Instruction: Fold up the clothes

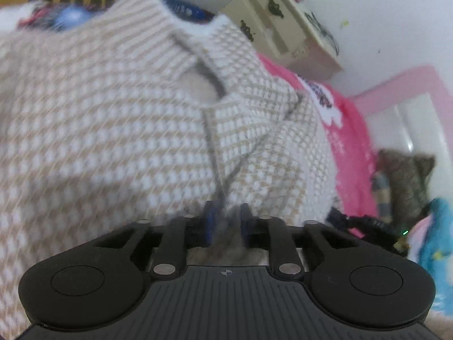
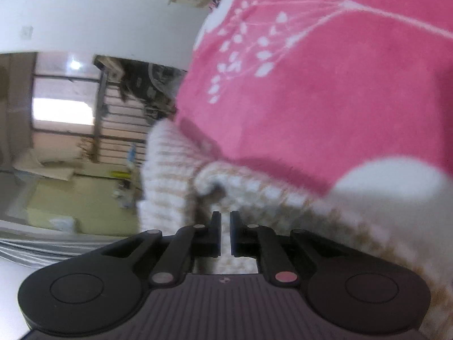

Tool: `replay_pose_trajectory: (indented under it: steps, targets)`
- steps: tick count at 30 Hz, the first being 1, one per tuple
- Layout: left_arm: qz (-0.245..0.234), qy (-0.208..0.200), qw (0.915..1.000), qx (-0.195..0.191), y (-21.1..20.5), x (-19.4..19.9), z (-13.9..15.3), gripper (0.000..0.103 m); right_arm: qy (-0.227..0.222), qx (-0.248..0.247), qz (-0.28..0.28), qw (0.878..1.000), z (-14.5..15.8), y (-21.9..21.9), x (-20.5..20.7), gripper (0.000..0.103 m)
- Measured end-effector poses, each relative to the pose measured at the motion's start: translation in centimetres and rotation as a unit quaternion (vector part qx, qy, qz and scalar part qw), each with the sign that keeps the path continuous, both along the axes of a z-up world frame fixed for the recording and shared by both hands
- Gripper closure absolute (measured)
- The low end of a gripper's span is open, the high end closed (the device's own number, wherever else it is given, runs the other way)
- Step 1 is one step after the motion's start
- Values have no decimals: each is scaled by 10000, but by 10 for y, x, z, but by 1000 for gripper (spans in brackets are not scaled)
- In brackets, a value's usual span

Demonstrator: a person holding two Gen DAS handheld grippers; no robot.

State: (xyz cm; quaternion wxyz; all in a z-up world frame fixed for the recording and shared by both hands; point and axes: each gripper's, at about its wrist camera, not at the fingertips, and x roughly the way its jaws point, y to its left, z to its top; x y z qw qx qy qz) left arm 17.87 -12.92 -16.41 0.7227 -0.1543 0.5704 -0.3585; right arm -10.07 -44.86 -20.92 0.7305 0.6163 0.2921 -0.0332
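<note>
A beige-and-white checked knit sweater (image 1: pixel 113 127) fills most of the left wrist view, spread over a pink bedcover (image 1: pixel 348 141), with its neckline near the middle. My left gripper (image 1: pixel 227 218) sits low over a dark seam of the sweater. Its blue-padded jaws stand a little apart, blurred knit shows in the gap, and the pads do not seem to press it. In the right wrist view my right gripper (image 2: pixel 225 226) is shut on a ribbed edge of the sweater (image 2: pixel 170 164), which bunches up just ahead of the fingertips against the pink bedcover (image 2: pixel 311 99).
A cream drawer unit (image 1: pixel 277 28) stands behind the bed against a white wall. A grey-brown garment (image 1: pixel 405 175) and a blue one (image 1: pixel 436 240) lie at the right. Colourful clothes (image 1: pixel 65 17) are heaped beyond the sweater. The right wrist view shows a barred window (image 2: pixel 62 107) and floor (image 2: pixel 70 195) at left.
</note>
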Motion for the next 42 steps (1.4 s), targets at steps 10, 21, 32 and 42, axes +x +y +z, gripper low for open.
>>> replay_pose_trajectory:
  steps: [10,21,32,42]
  targets:
    - [-11,678,9973,-294,43,-18,-18,58,79,277,1110,9934,8,63,32,59]
    - [-297,331,9990,42,31,-36,-12,103,-34,34,1982,9802,34,113,33,97]
    - [-593,-107,9976,347,40,-45,6,103,644,-1170,2196,9664,66,96,12,97]
    - [-1116,567,9916,-339,37,-89,-6,56,819,-1003,1970,9718,53,81,-9,75]
